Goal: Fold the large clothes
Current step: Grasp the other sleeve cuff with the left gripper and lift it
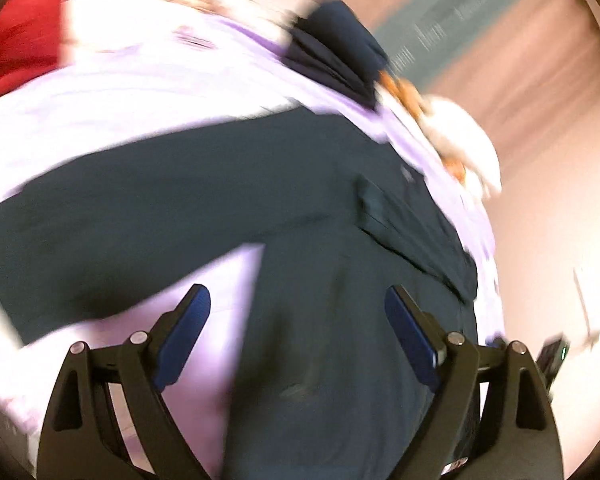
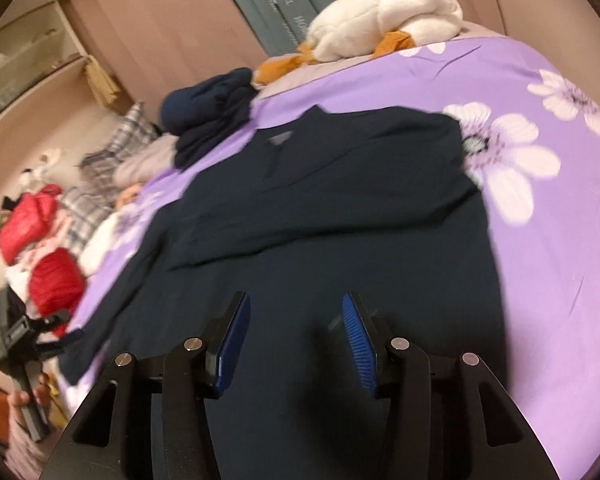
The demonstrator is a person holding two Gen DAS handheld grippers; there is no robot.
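A large dark navy garment (image 2: 340, 200) lies spread flat on the purple flowered bedspread (image 2: 540, 240), with one sleeve folded across its body. My right gripper (image 2: 296, 296) hovers over the garment's near hem, open, with only cloth below its blue pads. In the blurred left wrist view the same garment (image 1: 220, 192) fills the middle. My left gripper (image 1: 296, 292) stands wide open above its lower part, with nothing between the fingers. The right wrist view shows a person's hand (image 2: 28, 394) at the far left edge, holding the left gripper's handle beside the bed.
Folded navy clothes (image 2: 208, 116) sit at the bed's far side, next to a white and orange plush toy (image 2: 384, 16). Red clothes (image 2: 52, 284) and plaid fabric (image 2: 100, 168) are piled on the left. A shelf unit (image 2: 28, 52) stands against the pink wall.
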